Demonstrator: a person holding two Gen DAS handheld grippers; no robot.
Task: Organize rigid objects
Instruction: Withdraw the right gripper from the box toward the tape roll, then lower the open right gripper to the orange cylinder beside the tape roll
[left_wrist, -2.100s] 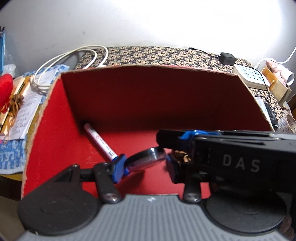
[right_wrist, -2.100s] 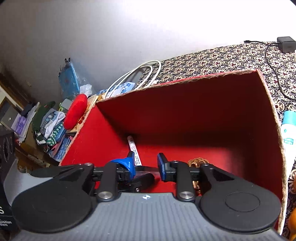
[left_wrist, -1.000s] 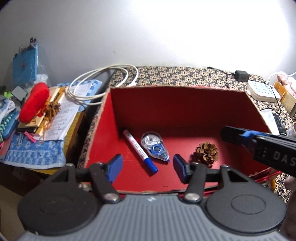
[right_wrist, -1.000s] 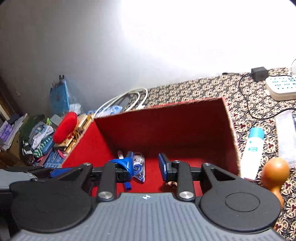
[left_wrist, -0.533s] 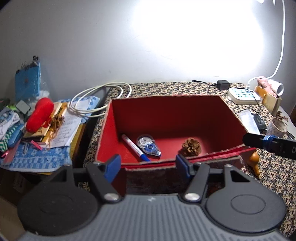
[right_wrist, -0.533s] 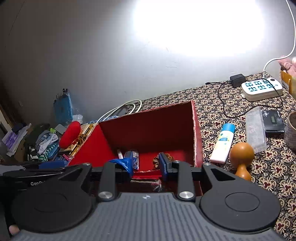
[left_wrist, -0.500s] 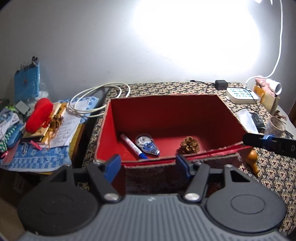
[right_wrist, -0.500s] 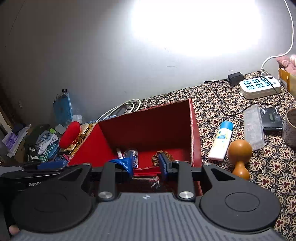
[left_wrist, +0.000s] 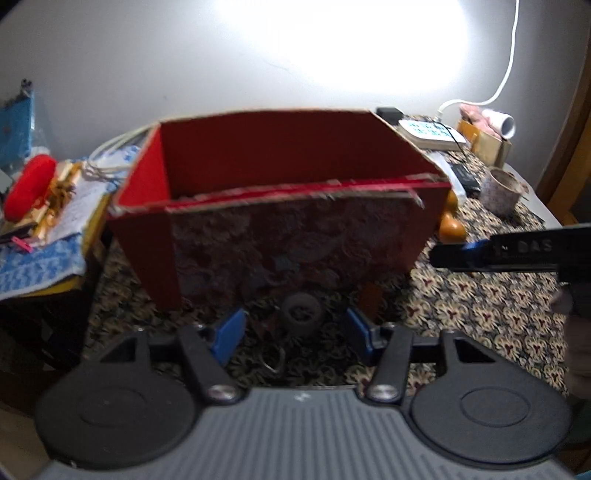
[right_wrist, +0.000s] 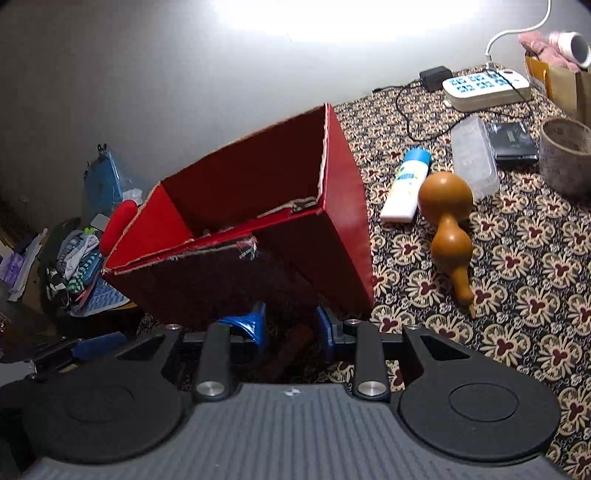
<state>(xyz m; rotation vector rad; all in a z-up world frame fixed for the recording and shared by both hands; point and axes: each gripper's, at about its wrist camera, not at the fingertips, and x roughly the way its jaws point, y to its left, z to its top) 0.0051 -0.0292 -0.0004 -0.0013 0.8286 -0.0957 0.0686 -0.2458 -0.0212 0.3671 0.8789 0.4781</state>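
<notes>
Beside the red box (right_wrist: 258, 221) on the desk (right_wrist: 517, 295), the gourd (right_wrist: 448, 229) lay on its side, its long axis running away from the camera, stem tip nearest, fat bulb by the white tube (right_wrist: 406, 184). Round as it was, a glancing touch might have rolled it. The right gripper (right_wrist: 290, 319) had its fingers narrowly apart, pressing on nothing. The left gripper (left_wrist: 293, 328), fingers open, had just been closing slightly, a blurred dark roll (left_wrist: 300, 314) untouched between them.
</notes>
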